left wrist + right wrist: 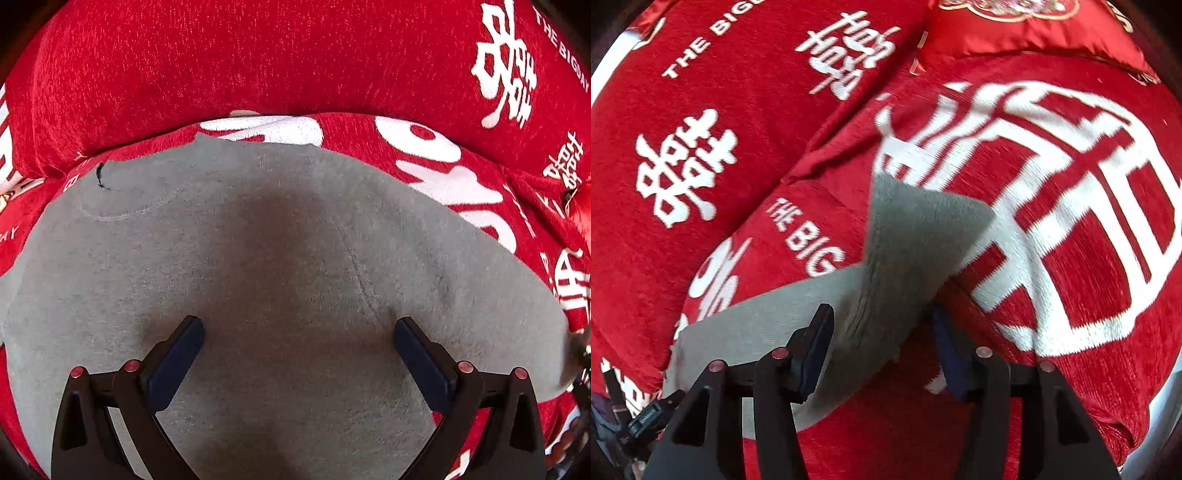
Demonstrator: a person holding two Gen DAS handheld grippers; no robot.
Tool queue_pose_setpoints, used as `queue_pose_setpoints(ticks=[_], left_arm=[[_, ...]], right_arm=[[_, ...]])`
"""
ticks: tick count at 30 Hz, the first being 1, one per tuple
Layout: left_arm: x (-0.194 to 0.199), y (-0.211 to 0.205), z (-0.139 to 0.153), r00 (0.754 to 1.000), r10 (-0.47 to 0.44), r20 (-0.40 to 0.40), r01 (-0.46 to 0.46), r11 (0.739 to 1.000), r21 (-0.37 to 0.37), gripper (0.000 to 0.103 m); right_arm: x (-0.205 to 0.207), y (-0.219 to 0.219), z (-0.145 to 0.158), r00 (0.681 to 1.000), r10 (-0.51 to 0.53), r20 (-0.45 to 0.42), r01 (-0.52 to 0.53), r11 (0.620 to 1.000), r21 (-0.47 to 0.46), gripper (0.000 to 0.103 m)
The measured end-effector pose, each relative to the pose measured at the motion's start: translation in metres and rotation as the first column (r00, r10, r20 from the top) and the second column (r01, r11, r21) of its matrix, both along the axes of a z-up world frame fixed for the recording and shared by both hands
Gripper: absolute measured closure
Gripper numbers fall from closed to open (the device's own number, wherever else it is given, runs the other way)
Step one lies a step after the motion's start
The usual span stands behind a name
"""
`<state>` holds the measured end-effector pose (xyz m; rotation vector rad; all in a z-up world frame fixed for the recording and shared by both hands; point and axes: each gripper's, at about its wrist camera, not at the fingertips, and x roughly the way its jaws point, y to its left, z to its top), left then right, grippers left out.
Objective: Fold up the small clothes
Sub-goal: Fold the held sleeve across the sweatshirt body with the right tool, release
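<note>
The left gripper (299,332) has its fingers spread wide, holding nothing, just above the flat grey cloth (258,277). The right gripper (882,332) – fingers apart too – has a lifted corner of the cloth between them. The cloth lies on a red blanket (720,147) with white letters.

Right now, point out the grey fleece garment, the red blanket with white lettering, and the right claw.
grey fleece garment (288,258): left wrist view, flat middle.
red blanket with white lettering (713,155): right wrist view, white character.
right claw (882,332): right wrist view, between fingertips.
</note>
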<state>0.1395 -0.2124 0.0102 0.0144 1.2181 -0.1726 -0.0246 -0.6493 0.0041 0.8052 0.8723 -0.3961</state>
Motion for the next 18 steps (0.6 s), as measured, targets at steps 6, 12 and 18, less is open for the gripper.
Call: queue_pose_setpoints(ticks=[6,12,18], left_arm=[[0.019,-0.010,-0.005,0.999,0.032,-0.018,-0.032,0.999,0.015,0.000],[0.010,-0.054,-0.009,0.999,-0.042,0.023,0.041,0.996,0.075,0.000],[0.005,-0.066,0.001,0.990,-0.138,-0.008,0.138,0.989,0.050,0.000]], right_arm=[[-0.002,-0.016,-0.007,0.999,-0.034,0.040,0.030,0.996,0.088,0.097],[-0.017,-0.002,0.026,0.991,-0.015,0.129,0.015,1.000,-0.003,0.097],[-0.008,0.011,0.070,0.983,0.025,0.184,-0.010,0.997,-0.083,0.097]])
